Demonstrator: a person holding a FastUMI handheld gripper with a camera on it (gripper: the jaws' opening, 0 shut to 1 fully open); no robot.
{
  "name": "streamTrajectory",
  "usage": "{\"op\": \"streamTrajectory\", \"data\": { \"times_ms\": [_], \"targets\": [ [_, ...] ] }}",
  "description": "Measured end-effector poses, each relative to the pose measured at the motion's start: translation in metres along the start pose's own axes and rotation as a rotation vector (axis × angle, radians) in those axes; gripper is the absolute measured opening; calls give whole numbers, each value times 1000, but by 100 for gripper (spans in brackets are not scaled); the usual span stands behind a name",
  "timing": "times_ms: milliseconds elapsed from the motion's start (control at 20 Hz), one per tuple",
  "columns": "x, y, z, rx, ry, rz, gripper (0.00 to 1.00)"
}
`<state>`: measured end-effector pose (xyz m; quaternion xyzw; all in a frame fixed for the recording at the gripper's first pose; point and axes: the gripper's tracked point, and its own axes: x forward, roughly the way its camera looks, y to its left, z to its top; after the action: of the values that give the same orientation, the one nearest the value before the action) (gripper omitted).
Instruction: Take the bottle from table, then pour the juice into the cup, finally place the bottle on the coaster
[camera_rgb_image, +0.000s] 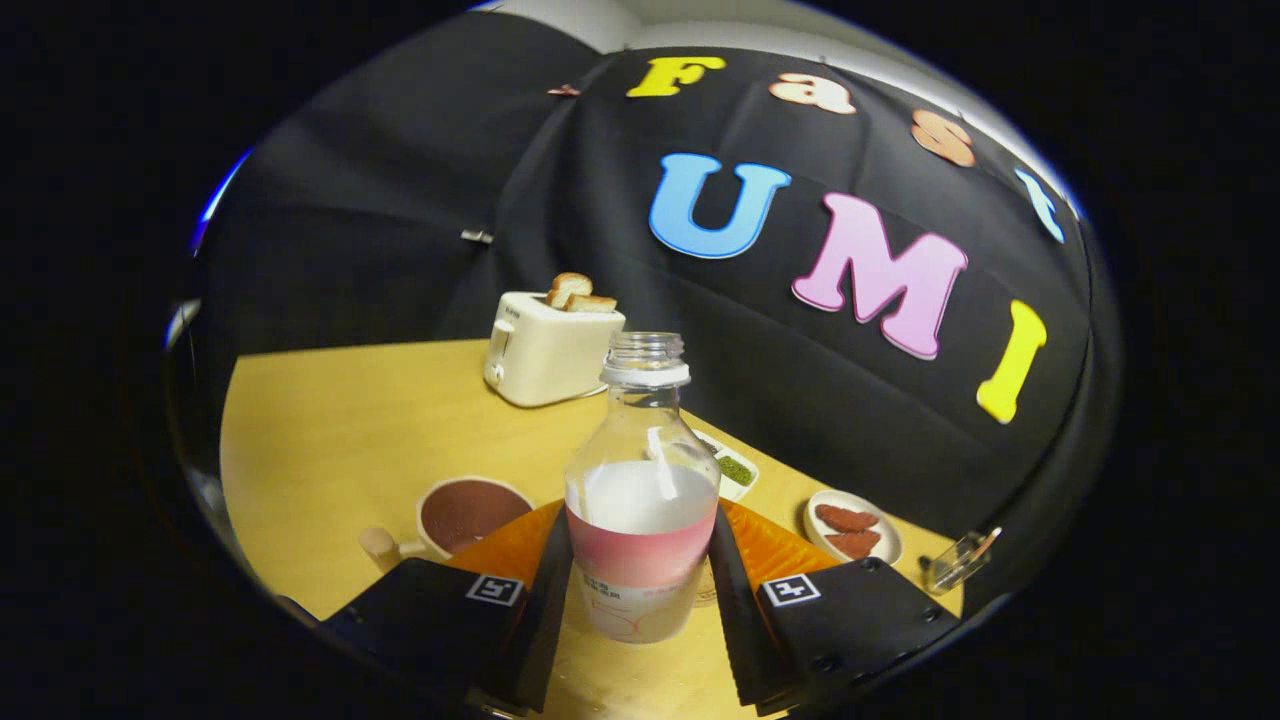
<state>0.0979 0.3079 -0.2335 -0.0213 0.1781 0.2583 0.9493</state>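
Note:
A clear, uncapped bottle (641, 500) with a pink label and whitish juice inside stands upright between my fingers. My gripper (640, 570) is shut on it, with both black fingers (545, 600) pressing the label's sides. An orange coaster (790, 550) lies on the table just beyond the bottle, partly hidden by it and by the fingers. A white cup (470, 515) with a brown inside and a handle sits ahead of the left finger, beside the coaster.
A cream toaster (550, 350) with bread in it stands farther back on the yellow table (330, 440). A small dish with green stuff (735, 470) and a white plate with red pieces (853, 528) lie to the right. A clear object (958, 562) sits at the table's right edge.

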Motion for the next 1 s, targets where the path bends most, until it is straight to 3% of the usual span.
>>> {"op": "streamTrajectory", "data": {
  "times_ms": [150,400,650,1000],
  "targets": [
    [8,-13,20,124,-60,-2,72],
    [33,-55,32,168,-121,-79,72],
    [61,-84,5,178,-108,-177,72],
    [82,-99,-33,225,-98,-243,73]
  ]
}}
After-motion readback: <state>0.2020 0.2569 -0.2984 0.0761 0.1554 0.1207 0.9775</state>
